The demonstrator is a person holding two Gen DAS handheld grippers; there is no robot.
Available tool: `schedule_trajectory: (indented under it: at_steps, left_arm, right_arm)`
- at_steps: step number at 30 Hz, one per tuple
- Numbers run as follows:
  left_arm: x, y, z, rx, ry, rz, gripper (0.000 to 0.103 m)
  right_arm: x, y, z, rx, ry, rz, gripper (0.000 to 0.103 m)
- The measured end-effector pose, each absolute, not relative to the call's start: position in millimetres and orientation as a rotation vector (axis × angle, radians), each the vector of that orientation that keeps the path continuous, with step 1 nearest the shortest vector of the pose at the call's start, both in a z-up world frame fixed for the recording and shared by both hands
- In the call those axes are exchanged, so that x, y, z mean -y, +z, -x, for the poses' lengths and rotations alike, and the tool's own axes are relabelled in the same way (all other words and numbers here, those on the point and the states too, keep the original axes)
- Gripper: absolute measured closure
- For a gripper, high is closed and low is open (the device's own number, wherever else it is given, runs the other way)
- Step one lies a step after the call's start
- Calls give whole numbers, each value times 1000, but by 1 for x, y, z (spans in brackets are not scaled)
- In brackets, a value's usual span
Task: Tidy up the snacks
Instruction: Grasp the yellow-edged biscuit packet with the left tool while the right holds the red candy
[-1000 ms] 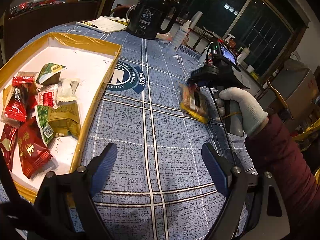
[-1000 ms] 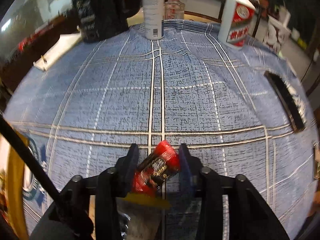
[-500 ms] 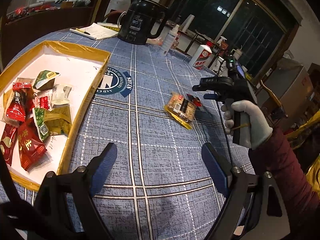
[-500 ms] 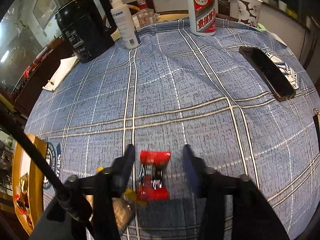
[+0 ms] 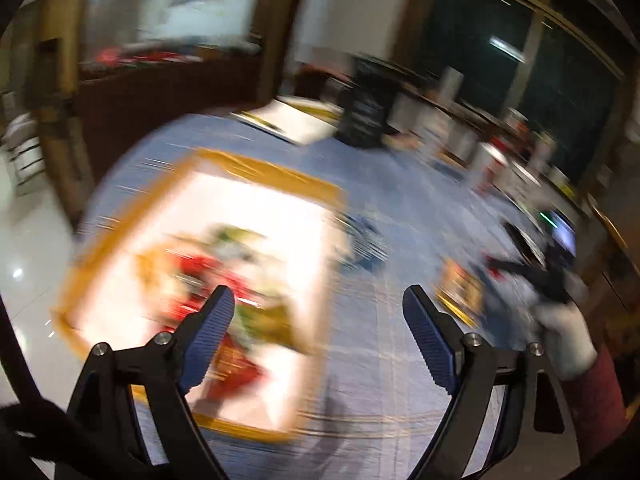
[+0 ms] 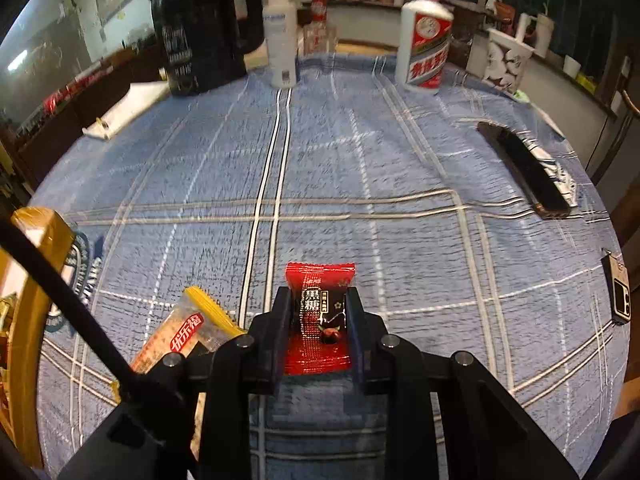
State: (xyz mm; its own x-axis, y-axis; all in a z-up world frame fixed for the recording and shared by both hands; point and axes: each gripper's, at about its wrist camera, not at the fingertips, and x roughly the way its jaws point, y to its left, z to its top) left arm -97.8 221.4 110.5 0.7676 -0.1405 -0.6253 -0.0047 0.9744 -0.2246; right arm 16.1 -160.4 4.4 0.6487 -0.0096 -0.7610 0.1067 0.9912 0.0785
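Note:
My right gripper (image 6: 318, 300) is shut on a red and black candy packet (image 6: 320, 320), low over the blue checked tablecloth. An orange and yellow snack bar (image 6: 182, 334) lies on the cloth just to its left. The left wrist view is badly blurred. My left gripper (image 5: 318, 308) is open and empty above the table, over the right side of a gold-edged white tray (image 5: 256, 216) that holds several snack packets (image 5: 224, 280). The snack bar (image 5: 460, 284) and the right gripper in a white-gloved hand (image 5: 560, 320) show at that view's right.
At the table's far edge stand a black kettle (image 6: 200, 32), a white spray bottle (image 6: 282, 40), a white and red liquor bottle (image 6: 426, 48) and a paper cup (image 6: 506, 60). A black phone (image 6: 524, 168) lies at the right. The tray's gold edge (image 6: 24, 320) is at the left.
My right gripper has closed on the red candy packet, which lay between open fingers before. My left gripper has swung left fast, so the tray now sits in front of it.

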Motion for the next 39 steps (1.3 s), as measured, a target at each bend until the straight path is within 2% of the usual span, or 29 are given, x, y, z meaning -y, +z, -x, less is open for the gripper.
schedule_trajectory:
  at_steps: [3,6,14,18,21,30,39]
  left_arm:
    - [-245,115,105,-696,-24,240,17]
    - [-237,102,111,-743,-68,246,16]
    - [-138,70,90,-894,-337,138,16]
    - [-118,79,78,-874,-361,167,16]
    - [-106,83,76,-847,-356,112,16]
    - [-18,59,26,-861,-477,-129,15]
    - [39,30,-11,-902,-544,-241,15]
  right_arm:
    - [173,18,5,-822,-21,-161,78]
    - [175,24,27,-803,24,-166,78]
    - [169,12,77,-835,139,-217,78]
    - [141,52,71,-802,329,-308,78]
    - [127,73,86,-745,383,-258,78]
    - [193,5,119,-800,285,-380,78]
    - [231,-9,147,-796,232,-456,78]
